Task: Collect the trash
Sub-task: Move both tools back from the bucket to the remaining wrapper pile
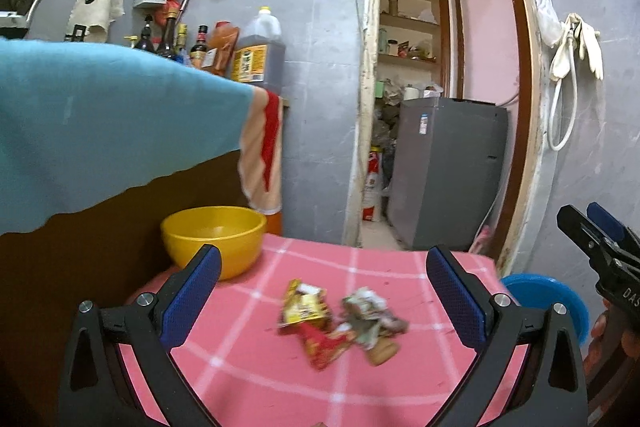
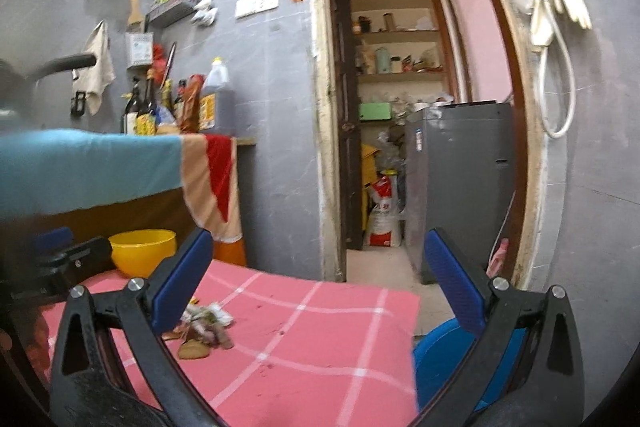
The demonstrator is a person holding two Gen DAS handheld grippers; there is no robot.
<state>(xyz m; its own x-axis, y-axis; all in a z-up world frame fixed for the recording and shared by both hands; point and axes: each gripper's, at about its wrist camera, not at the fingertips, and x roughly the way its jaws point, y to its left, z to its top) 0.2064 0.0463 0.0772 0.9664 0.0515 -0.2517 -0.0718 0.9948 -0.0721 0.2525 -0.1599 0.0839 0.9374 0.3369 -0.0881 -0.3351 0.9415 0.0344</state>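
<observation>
A small heap of trash lies on the pink checked tablecloth (image 1: 256, 379): a yellow and red snack wrapper (image 1: 306, 311), crumpled paper (image 1: 370, 311) and a brown scrap (image 1: 382, 351). My left gripper (image 1: 324, 291) is open and empty, held above and in front of the heap. My right gripper (image 2: 316, 281) is open and empty, to the right of the trash (image 2: 204, 327), which shows beside its left finger. A yellow bowl (image 1: 214, 237) stands at the table's far left and also shows in the right wrist view (image 2: 142, 251).
A blue basin (image 1: 552, 303) sits on the floor right of the table and also shows in the right wrist view (image 2: 444, 359). A counter draped with a teal cloth (image 1: 100, 123) carries bottles at left. A grey appliance (image 1: 448, 171) stands in the doorway beyond.
</observation>
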